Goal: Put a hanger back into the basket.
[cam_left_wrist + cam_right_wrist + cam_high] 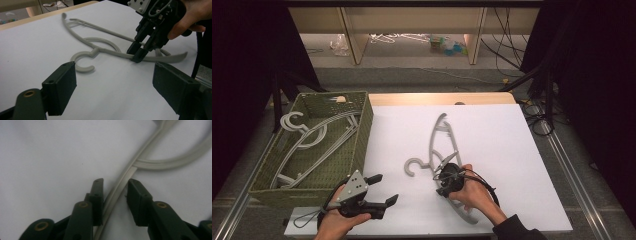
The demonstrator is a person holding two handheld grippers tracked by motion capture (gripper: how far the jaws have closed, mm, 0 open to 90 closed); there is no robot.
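Right gripper [115,195] fingers part-open astride hanger [439,145] arm; left gripper [384,189] wide, empty, near table edge.

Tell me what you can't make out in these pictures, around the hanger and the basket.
- High view: the middle of the grey hanger is covered by the right gripper and hand, so its grip there is hidden.
- Right gripper view: the fingers straddle the hanger's arm, but blur hides whether both touch it.
- High view: the hangers in the basket overlap, too tangled to count.
- High view: the clutter on the far shelf is too small to identify.
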